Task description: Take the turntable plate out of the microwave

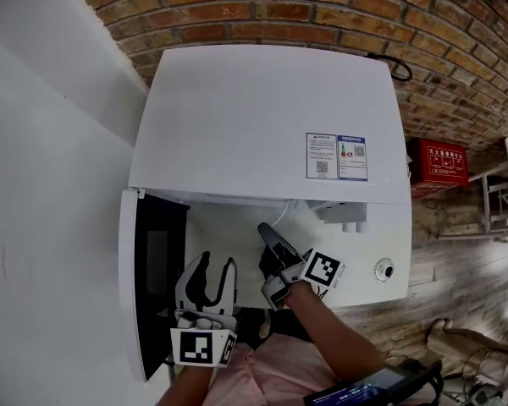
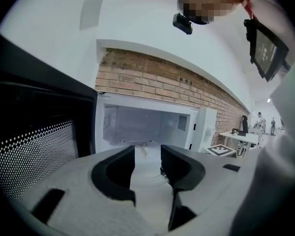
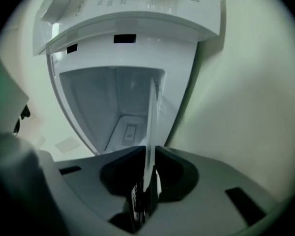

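Note:
The white microwave stands against the brick wall with its door swung open to the left. My right gripper reaches into the cavity mouth. In the right gripper view, rolled sideways, its jaws are shut on the rim of the clear glass turntable plate, seen edge-on and running into the cavity. My left gripper hovers in front of the opening near the door. It stands open with nothing between its fingers and faces the lit cavity.
The dark perforated door stands close on the left. The control panel with its dials borders the opening. A red box sits beside the microwave, a brick wall stands behind it, and a tablet device hangs at my chest.

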### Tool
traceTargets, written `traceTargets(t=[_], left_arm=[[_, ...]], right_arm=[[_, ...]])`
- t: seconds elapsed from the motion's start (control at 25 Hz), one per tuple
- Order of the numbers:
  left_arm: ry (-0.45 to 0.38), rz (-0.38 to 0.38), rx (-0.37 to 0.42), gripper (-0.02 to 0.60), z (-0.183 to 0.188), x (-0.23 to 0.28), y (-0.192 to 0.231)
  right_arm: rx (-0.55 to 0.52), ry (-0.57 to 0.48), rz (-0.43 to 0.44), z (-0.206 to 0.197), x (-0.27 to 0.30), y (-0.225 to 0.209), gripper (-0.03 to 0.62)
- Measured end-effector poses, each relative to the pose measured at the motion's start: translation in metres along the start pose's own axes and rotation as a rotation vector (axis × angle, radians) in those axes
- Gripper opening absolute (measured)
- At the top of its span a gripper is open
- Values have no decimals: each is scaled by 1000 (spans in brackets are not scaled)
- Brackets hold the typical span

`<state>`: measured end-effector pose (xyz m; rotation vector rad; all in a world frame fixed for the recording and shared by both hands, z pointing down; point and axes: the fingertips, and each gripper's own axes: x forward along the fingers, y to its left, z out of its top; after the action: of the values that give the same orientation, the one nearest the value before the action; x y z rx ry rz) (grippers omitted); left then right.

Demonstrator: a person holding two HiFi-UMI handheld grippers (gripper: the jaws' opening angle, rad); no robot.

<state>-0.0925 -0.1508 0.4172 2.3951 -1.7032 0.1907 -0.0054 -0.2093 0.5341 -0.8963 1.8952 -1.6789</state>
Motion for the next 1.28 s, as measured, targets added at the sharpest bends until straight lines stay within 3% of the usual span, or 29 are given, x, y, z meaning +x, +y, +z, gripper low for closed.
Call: traceTargets(t=[0.28,0.6,0.72,0.84,0.92,1.0,1.08,1.16,1.28], left_arm=[[11,25,4,170,-2,-6,7],[22,43,-4,170,-7,-8,13],[29,44,-7,170,-9,-9,12],[31,42,-4,170,-10,-11,9],[34,44,-3,170,-11,-13,11],[37,53,-6,170,-12,-15,13],[36,56,-7,170,-12,-16,14],[34,56,-7,170,-11,-16,12],[34,56,-9,170,-12,-17,9]], right_arm=[[-38,-35,45,22,24,-4,114],[60,-29,39,22,27,-10,133],[80,-15,38,17,30,-3,71],[92,1,86,14,36,0,71],[156,20,143,10,43,2,120],[203,22,154,6,47,2,112],[171,21,101,6,47,-3,100],[84,29,38,6,47,-4,35],[53,25,40,3,41,-1,31]])
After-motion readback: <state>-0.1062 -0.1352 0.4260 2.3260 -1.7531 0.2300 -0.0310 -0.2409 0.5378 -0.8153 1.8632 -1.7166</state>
